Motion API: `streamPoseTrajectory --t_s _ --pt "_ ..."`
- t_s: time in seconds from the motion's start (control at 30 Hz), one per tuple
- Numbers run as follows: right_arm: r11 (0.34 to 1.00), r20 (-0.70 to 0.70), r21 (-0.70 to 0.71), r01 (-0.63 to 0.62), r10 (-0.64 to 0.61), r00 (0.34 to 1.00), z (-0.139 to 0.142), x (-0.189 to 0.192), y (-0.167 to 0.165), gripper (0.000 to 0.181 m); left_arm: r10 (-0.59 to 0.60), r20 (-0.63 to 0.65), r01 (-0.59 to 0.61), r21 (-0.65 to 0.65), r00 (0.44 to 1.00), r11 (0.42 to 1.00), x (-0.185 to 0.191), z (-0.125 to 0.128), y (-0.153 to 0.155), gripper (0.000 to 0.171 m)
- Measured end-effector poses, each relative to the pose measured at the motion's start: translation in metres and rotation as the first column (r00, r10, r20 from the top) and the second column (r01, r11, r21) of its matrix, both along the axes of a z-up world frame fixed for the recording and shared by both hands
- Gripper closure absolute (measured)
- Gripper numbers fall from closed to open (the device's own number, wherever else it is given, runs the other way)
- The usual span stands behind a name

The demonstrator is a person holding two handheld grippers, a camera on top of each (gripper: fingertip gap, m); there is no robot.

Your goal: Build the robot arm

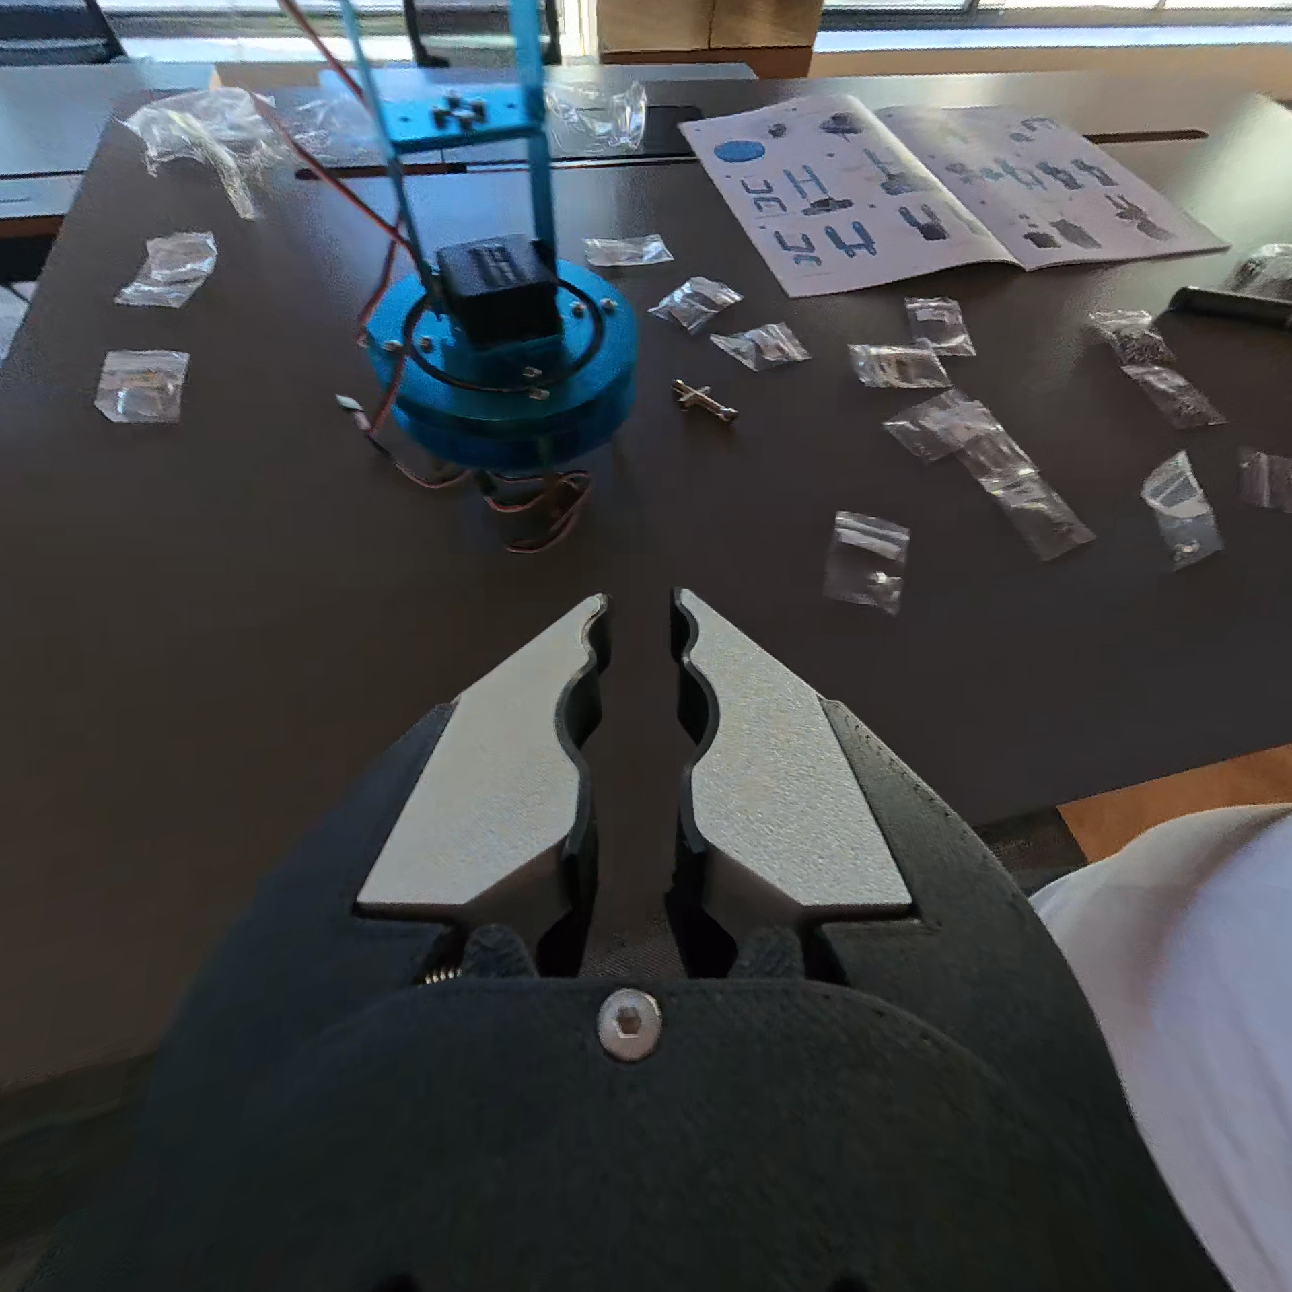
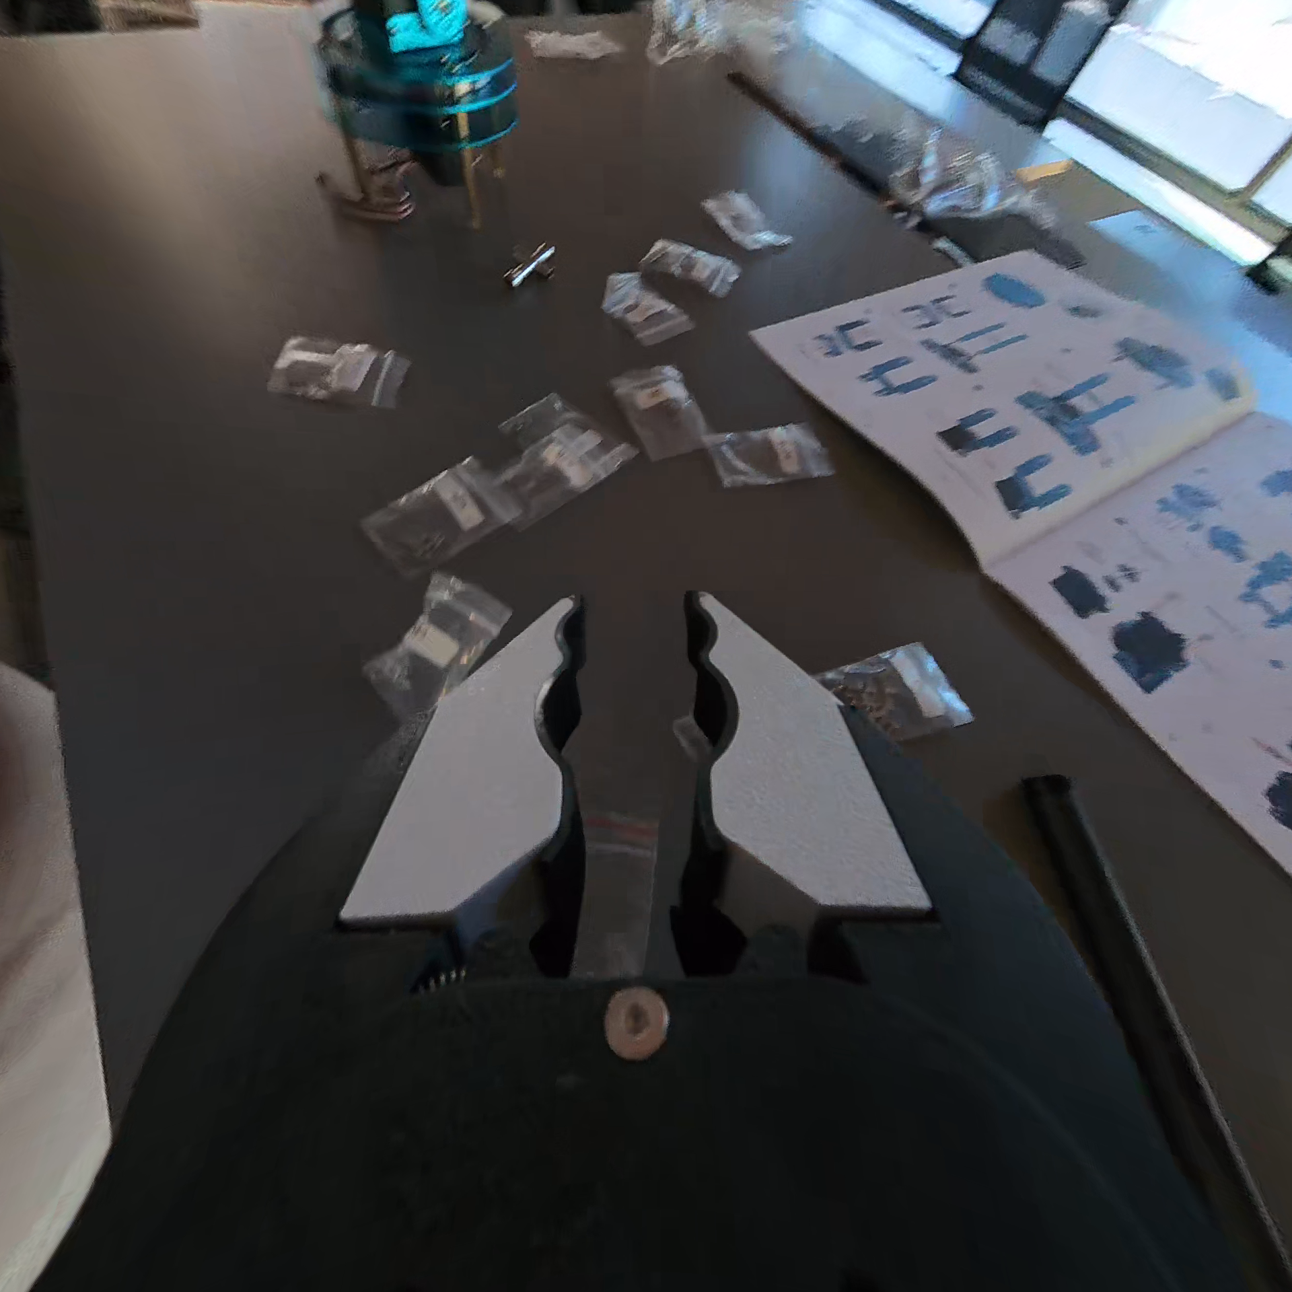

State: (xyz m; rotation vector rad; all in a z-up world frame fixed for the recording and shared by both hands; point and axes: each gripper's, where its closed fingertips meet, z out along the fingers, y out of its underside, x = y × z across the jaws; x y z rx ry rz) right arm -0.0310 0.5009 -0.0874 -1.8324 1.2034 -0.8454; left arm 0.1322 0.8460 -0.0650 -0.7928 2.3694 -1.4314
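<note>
My left gripper (image 1: 639, 603) is open and empty, hovering above the dark table (image 1: 245, 664). Ahead of it stands a blue round robot-arm base (image 1: 503, 370) with a black servo (image 1: 500, 283), blue upright struts and red-black wires (image 1: 538, 510). My right gripper (image 2: 633, 605) is open and empty, low over the table, with a small clear bag (image 2: 619, 902) lying under the gap between its fingers. Small clear part bags (image 2: 447, 503) lie just ahead of it. The blue base (image 2: 426, 91) shows far off, blurred. A small metal cross tool (image 1: 702, 402) lies right of the base, also in the right wrist view (image 2: 531, 264).
An open instruction booklet (image 1: 944, 182) lies at the back right, also in the right wrist view (image 2: 1049, 447). Several clear bags (image 1: 867, 559) are scattered across the table. A black rod (image 2: 1118, 944) lies right of my right gripper. A white sleeve (image 1: 1188, 1014) is at lower right. Some 40 cm of space lies between my two pairs of fingers. The blue base (image 2: 426, 91) lies some 15 cm from my left tips, 35 cm from my right tips.
</note>
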Motion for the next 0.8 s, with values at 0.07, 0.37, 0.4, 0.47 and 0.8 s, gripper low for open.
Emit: streamPoseTrajectory --t_s 0.07,0.37,0.4,0.47,0.8 --pt "0.993 0.068 -0.002 0.121 -0.12 0.99 0.016 0.011 0.002 0.153 -0.052 0.021 0.052 -0.008 0.998 0.999 0.03 -0.002 0.021 0.157" --pt "0.817 0.288 0.283 0.502 -0.572 0.768 0.078 0.041 0.025 0.155 -0.183 -0.001 0.183 -0.074 0.983 0.98 0.145 -0.007 0.105 0.157" --pt "0.796 0.311 0.28 0.537 -0.604 0.734 0.084 0.037 0.026 0.154 -0.2 -0.005 0.199 -0.091 0.98 0.976 0.152 -0.008 0.107 0.157" --pt "0.76 0.341 0.269 0.592 -0.65 0.679 0.091 0.03 0.029 0.155 -0.228 -0.012 0.226 -0.104 0.974 0.969 0.166 -0.014 0.111 0.157" --pt "0.593 0.257 0.112 0.797 -0.792 0.553 0.077 -0.002 0.025 0.155 -0.348 -0.005 0.339 -0.219 0.937 0.915 0.212 -0.005 0.109 0.158"
